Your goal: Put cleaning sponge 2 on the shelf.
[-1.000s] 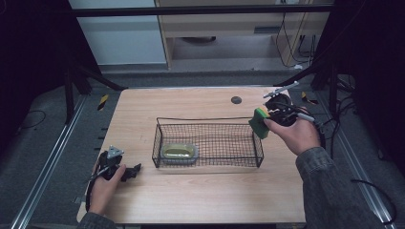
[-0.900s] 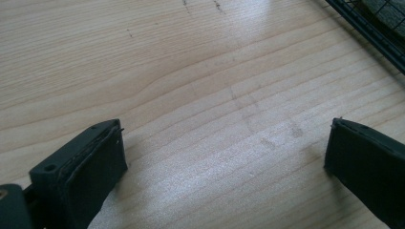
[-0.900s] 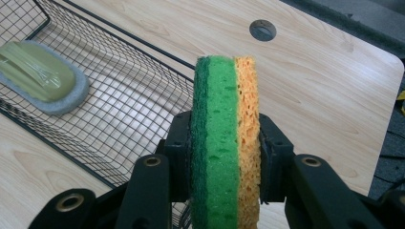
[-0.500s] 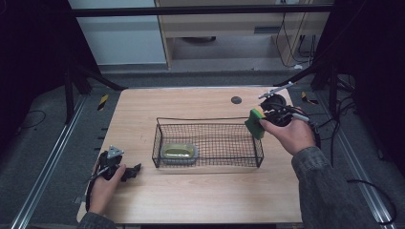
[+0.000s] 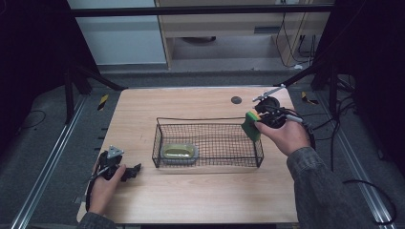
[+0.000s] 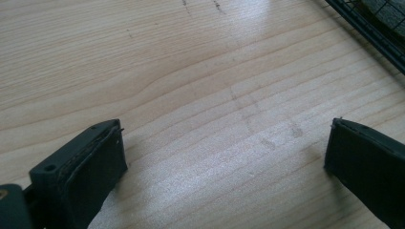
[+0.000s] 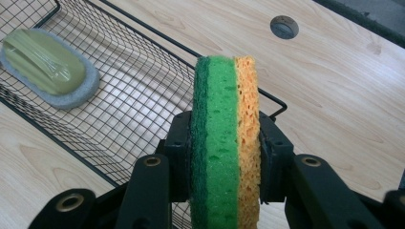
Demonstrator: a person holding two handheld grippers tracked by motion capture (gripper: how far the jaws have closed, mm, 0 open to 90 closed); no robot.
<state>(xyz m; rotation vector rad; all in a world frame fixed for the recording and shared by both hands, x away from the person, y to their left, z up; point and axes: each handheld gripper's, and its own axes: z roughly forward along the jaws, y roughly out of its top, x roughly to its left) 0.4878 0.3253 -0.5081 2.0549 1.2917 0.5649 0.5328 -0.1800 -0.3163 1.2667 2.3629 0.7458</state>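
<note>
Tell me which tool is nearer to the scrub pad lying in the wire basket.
Left, narrowly. The left tool rests on the table just outside the wire basket's near-left corner, jaws open. The right tool holds a sponge at the basket's far-right corner, across from the scrub pad.

A light wooden table [image 5: 200, 200] stands on grey carpet [image 5: 43, 143], with a pale cabinet [image 5: 229, 28] behind.

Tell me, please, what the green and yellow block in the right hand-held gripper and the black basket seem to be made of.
The green and yellow-orange rectangular block looks like a foam sponge: open pores, a darker, rougher-looking green layer on one face, matte. The black rectangular mesh basket seems to be thin metal wire with a dark coating, judging by its fine grid and stiff rim; the coating type is unclear.
</note>
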